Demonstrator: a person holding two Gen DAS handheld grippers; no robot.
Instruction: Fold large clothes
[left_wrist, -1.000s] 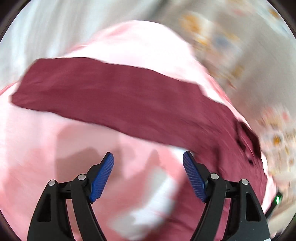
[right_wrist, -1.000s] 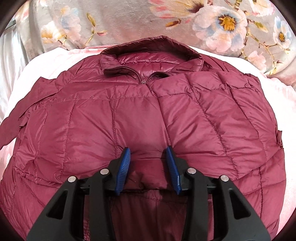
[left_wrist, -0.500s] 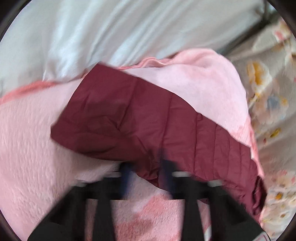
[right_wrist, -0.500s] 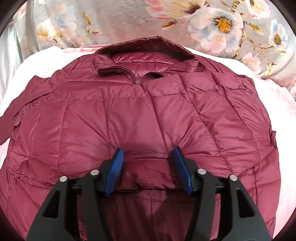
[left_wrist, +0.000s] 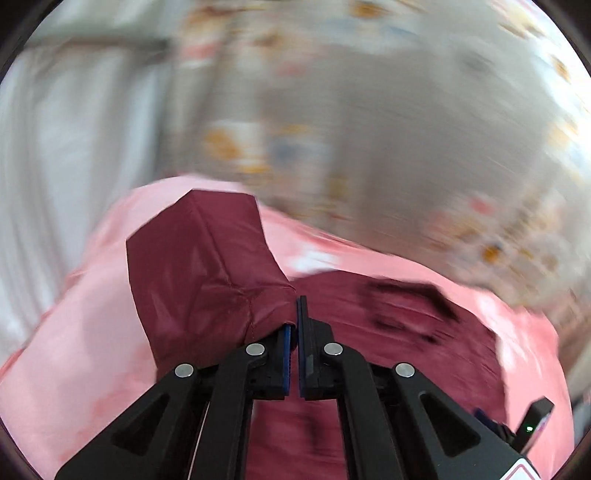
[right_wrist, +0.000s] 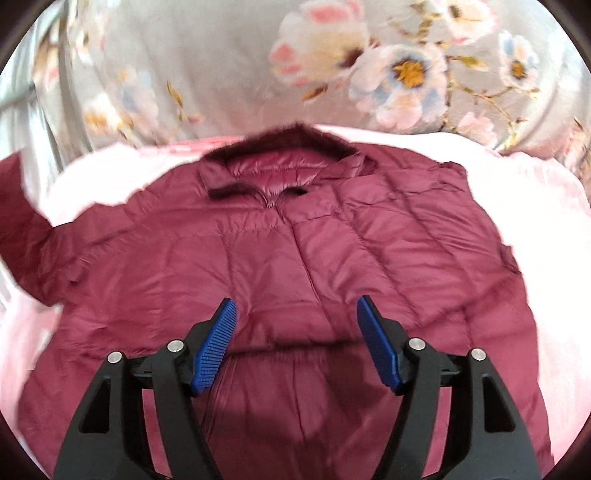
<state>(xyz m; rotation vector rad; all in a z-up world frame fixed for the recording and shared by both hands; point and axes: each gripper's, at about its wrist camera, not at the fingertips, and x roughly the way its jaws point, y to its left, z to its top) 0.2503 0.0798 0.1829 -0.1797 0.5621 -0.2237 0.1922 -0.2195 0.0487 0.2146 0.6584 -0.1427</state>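
A maroon quilted puffer jacket (right_wrist: 295, 258) lies front up on a pink blanket, collar at the far side. My right gripper (right_wrist: 295, 328) is open and empty, just above the jacket's lower front. My left gripper (left_wrist: 294, 332) is shut on the jacket's sleeve (left_wrist: 207, 273) near its cuff end and holds it lifted off the blanket. The rest of the jacket (left_wrist: 406, 332) shows blurred to the right in the left wrist view. The raised sleeve shows at the left edge of the right wrist view (right_wrist: 22, 221).
The pink blanket (right_wrist: 546, 236) covers the surface under the jacket. A grey floral cloth (right_wrist: 258, 66) lies behind the collar. A pale white cloth (left_wrist: 66, 155) is at the left in the left wrist view.
My left gripper has closed on the sleeve and lifted it, swinging toward the jacket body. My right gripper has opened wider and drawn back slightly from the jacket front.
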